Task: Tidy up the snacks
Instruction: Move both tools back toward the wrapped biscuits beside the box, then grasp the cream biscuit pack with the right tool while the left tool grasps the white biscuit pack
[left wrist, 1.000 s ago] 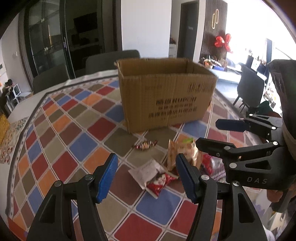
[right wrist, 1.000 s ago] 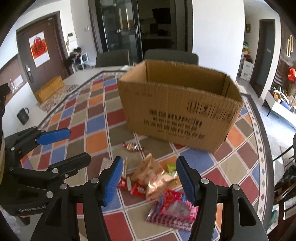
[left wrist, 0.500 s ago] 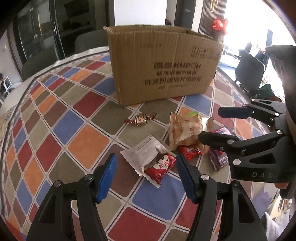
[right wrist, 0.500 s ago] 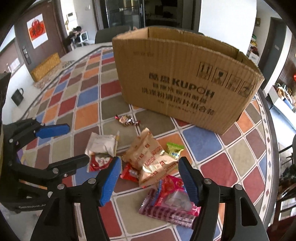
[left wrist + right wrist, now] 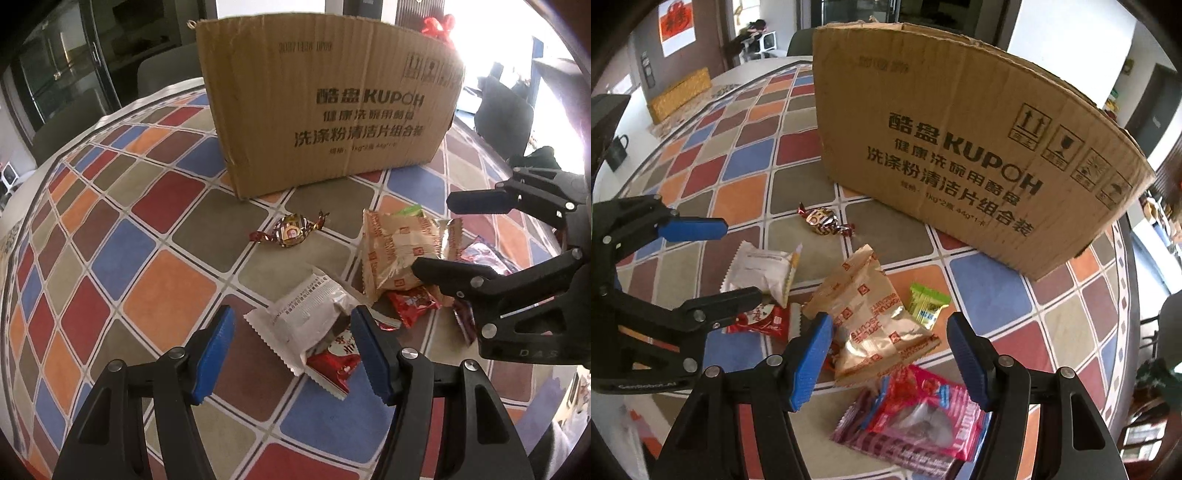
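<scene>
Several snack packets lie in front of a brown cardboard box (image 5: pixel 332 103) on the checked tablecloth. My left gripper (image 5: pixel 291 350) is open, low over a white packet (image 5: pixel 310 314) that overlaps a red packet (image 5: pixel 332 363); its blue pads do not touch either. My right gripper (image 5: pixel 890 354) is open over a tan biscuit bag (image 5: pixel 871 317), with a pink packet (image 5: pixel 923 406) just below it. A green candy (image 5: pixel 927 302) lies beside the bag, and a wrapped foil candy (image 5: pixel 823 221) lies nearer the box (image 5: pixel 960 147). Each gripper shows in the other's view: left gripper (image 5: pixel 716 264), right gripper (image 5: pixel 454 236).
The box stands upright close behind the snacks with its top open. The tablecloth (image 5: pixel 110 258) spreads wide to the left. Dark chairs (image 5: pixel 502 110) stand round the table, and a yellow box (image 5: pixel 679 92) sits at the far left edge.
Both grippers have sunk toward the snack pile and tipped further down. The box and packets now loom larger. Neither gripper has taken hold of anything.
</scene>
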Motion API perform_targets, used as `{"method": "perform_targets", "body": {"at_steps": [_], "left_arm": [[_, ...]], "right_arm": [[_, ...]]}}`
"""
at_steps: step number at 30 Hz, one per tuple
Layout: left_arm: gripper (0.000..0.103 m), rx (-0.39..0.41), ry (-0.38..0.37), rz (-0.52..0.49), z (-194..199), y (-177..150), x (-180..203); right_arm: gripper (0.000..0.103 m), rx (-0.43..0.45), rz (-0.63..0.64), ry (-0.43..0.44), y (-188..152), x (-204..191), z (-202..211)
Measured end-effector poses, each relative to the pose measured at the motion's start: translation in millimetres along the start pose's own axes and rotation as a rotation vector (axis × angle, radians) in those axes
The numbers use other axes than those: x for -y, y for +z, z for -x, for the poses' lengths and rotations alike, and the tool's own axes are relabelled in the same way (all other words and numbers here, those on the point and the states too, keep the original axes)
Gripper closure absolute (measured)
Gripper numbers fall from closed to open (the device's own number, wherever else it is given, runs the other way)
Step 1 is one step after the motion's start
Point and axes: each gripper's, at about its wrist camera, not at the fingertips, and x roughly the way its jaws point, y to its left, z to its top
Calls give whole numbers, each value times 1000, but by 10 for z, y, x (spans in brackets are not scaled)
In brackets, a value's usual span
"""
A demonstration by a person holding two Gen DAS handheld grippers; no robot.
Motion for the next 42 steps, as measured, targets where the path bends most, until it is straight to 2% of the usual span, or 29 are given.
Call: {"method": "perform_targets", "body": {"at_steps": [7,15,19,21,24,26,29,42], "left_arm": [[39,-14,-27,15,-110,71,-41],[43,-39,-76,55,-228,103,-94],[59,-46,-87,62,-267,94,-80],[63,-46,-88,65,-273,95,-75],[68,-47,-99,71,-261,90,-76],[68,-43,-96,73,-244,95,-78],[68,-28,-92,81,-189,105,-75],[68,61,-68,93,228,169,-29]], "right_arm": [[38,-23,22,23,66,11,-111],[38,-39,-18,39,88,50,-203],[39,-48,-15,43,71,30,-221],[41,-47,-4,35,62,7,-220],[51,-39,-2,29,71,-14,-201],[57,-35,-11,31,74,-9,-189],[61,-29,-20,25,76,-10,-180],[62,55,-82,36,97,54,166]]}}
